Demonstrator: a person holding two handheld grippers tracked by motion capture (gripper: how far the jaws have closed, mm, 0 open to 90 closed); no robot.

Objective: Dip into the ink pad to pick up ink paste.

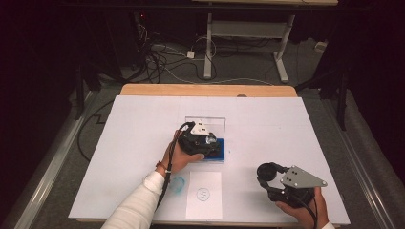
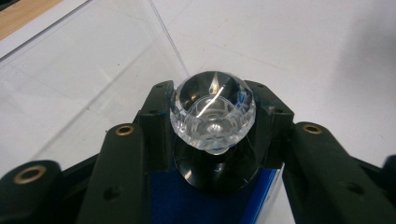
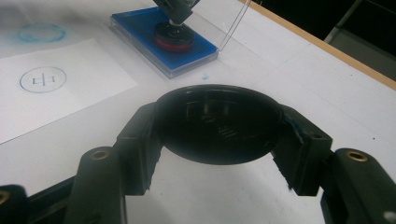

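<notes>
The right gripper (image 3: 217, 140) clamped a black round lid (image 3: 218, 122); ahead, the left gripper (image 2: 212, 121) pinched the stamp's clear knob (image 2: 212, 112) over the blue ink pad (image 3: 140, 25), bare table (image 1: 286, 124) around.

Clear-knobbed stamp (image 2: 212, 112) upright on blue ink pad (image 3: 140, 23), black round cap (image 3: 217, 123) held apart.

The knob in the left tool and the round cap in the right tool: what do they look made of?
The knob looks like clear acrylic or glass: see-through, faceted, with bright glints. The cap looks like glossy black plastic: smooth, dark, mirroring faint light streaks. Neither can be settled by sight alone.
</notes>
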